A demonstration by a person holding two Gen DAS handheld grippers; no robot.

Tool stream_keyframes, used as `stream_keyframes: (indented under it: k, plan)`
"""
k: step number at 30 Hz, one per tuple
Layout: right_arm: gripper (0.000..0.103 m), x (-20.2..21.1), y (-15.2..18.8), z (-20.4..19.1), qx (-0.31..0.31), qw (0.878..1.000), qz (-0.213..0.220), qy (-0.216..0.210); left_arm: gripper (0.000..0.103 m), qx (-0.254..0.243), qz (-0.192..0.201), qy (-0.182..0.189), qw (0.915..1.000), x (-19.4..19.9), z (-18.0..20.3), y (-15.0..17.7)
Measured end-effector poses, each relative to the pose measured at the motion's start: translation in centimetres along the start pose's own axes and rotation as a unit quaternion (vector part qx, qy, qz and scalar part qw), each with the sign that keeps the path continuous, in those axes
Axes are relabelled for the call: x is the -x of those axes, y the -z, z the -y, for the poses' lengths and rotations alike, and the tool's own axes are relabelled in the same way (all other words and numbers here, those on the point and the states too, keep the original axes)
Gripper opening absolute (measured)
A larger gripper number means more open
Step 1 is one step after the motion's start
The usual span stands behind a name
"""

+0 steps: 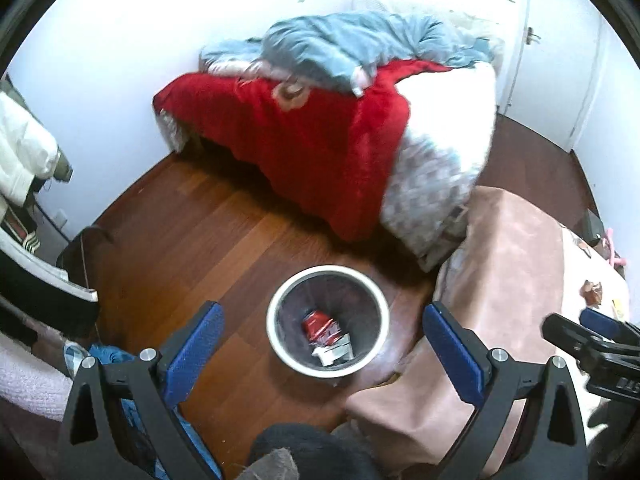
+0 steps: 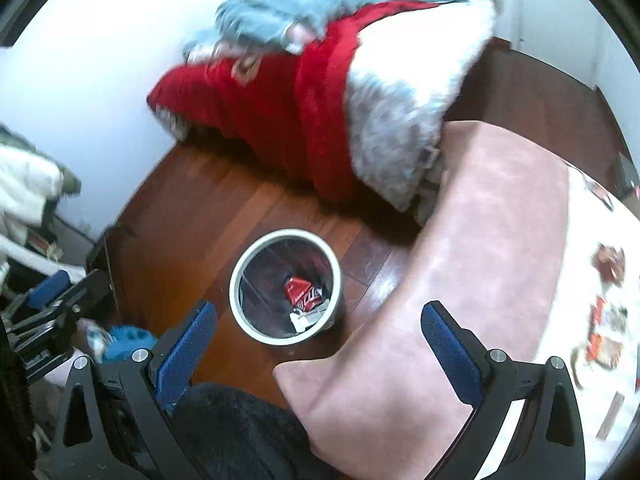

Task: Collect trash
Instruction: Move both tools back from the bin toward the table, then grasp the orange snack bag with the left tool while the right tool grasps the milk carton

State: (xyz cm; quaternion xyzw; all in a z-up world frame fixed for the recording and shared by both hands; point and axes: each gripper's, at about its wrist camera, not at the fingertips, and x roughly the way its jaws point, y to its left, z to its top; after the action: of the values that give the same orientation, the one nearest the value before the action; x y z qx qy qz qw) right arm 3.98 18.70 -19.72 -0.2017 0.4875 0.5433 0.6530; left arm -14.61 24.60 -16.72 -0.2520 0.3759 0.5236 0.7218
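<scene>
A round white-rimmed trash bin [image 1: 280, 344] stands on the wooden floor, also in the right wrist view [image 2: 236, 300]. A red wrapper [image 1: 318, 322] [image 2: 298, 290] and white paper scraps [image 1: 332, 354] lie inside it. My left gripper [image 1: 324, 340] is open and empty above the bin. My right gripper [image 2: 318, 340] is open and empty, above the bin's right edge and the table corner. It also shows at the right of the left wrist view [image 1: 592, 340]. Several wrappers [image 2: 608, 320] [image 1: 592, 292] lie on the table at the right.
A table with a pink cloth [image 1: 508, 264] [image 2: 480, 240] stands right of the bin. A bed with a red blanket [image 1: 304, 136] [image 2: 272, 120] and blue bedding is behind. Clothes and a dark box [image 1: 80, 248] sit at the left. A dark fuzzy thing [image 2: 240, 432] is below.
</scene>
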Motion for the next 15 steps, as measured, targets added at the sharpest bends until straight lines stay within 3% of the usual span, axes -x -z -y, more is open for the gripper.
stream_keyframes:
  k: [4,8,11,15]
  plan:
    - [0.103,3.7,1.6,4.8,-0.045,0.999,0.017,0.007,0.102,-0.037,-0.006,0.027,0.9989,-0.7,6.8,0.8]
    - [0.103,6.6,3.9,12.7,-0.098,0.993,0.017,0.057,0.102,-0.075,-0.045,0.072,0.9936,-2.9,14.7,2.1]
    - [0.103,7.9,5.7,19.2,-0.134,0.985,0.007,0.107,0.102,-0.101,-0.083,0.114,0.9849,-4.9,21.5,3.5]
    - [0.103,9.0,8.1,28.3,-0.173,0.968,-0.024,0.180,0.101,-0.131,-0.140,0.173,0.9660,-7.1,31.1,5.6]
